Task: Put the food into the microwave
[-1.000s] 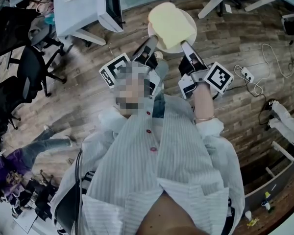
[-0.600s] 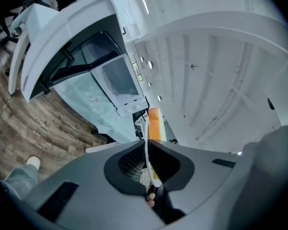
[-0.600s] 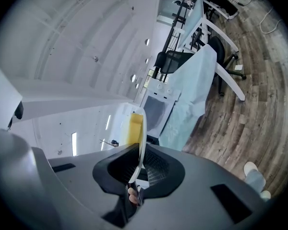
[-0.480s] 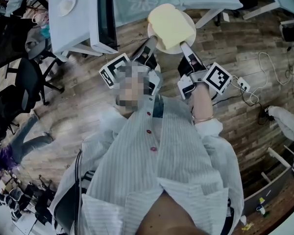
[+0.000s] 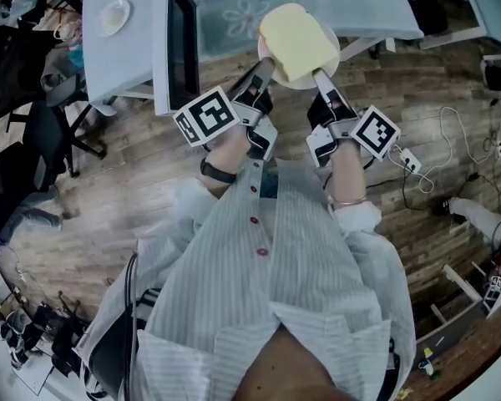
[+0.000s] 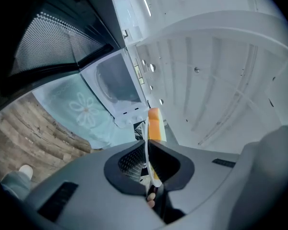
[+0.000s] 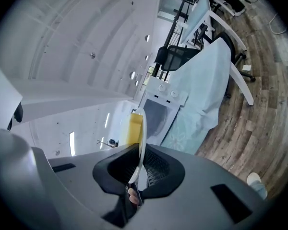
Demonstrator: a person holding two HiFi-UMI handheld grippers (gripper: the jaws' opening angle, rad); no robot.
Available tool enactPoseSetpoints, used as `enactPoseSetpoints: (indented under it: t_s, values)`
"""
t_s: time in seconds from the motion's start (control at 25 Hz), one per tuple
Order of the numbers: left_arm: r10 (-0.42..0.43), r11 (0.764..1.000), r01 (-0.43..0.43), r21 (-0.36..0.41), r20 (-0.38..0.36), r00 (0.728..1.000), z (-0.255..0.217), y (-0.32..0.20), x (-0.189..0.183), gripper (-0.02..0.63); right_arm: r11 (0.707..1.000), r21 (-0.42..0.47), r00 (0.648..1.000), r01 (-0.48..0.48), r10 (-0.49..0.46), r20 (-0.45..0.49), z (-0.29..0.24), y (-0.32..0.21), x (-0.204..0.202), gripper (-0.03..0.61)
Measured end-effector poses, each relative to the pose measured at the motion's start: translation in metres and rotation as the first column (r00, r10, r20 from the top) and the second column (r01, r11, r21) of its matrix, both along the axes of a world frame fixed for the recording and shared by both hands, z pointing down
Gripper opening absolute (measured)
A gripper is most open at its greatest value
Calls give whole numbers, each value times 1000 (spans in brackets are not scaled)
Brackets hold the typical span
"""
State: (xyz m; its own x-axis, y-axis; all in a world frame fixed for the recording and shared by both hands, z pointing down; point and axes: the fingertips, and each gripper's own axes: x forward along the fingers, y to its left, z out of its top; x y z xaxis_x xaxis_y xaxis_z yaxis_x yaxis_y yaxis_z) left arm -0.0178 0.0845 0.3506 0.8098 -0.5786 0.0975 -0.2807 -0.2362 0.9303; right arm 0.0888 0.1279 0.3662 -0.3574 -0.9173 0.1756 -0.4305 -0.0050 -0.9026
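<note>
A white plate [image 5: 317, 72] carries a pale yellow slab of food [image 5: 296, 38]. In the head view it is held level in front of the person. My left gripper [image 5: 265, 65] is shut on the plate's left rim and my right gripper [image 5: 318, 75] is shut on its right rim. The left gripper view shows the plate [image 6: 147, 135] edge-on in the left gripper [image 6: 148, 150], with the food [image 6: 154, 121] above. The right gripper view shows the plate [image 7: 141, 123] and food [image 7: 135, 127] in the right gripper [image 7: 140, 152]. Ahead stands the white microwave [image 6: 116, 83], its dark door [image 5: 182, 36] swung open.
The microwave [image 7: 158, 113] sits on a table under a pale blue flower-print cloth [image 5: 234, 13]. A white table with a small plate [image 5: 115, 15] stands at the left. Office chairs [image 5: 42, 115] are further left. A power strip and cables [image 5: 416, 164] lie on the wooden floor at the right.
The person has walked toward the microwave table. The table and the open door have come nearer in the head view. Both grippers still hold the plate level as before.
</note>
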Motion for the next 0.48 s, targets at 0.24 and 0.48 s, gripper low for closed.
enactPoseSetpoints:
  t_s: [0.24,0.48]
  values:
    - [-11,1000,11,13,-6,1000,1,-4,3,23,1000,16,1000,7,-7,-5,2,-4,3,41]
    - [-26,1000,26,11,8,1000,5,-32,13,23,1000,17,1000,24,-25,10,6,-36,14,41]
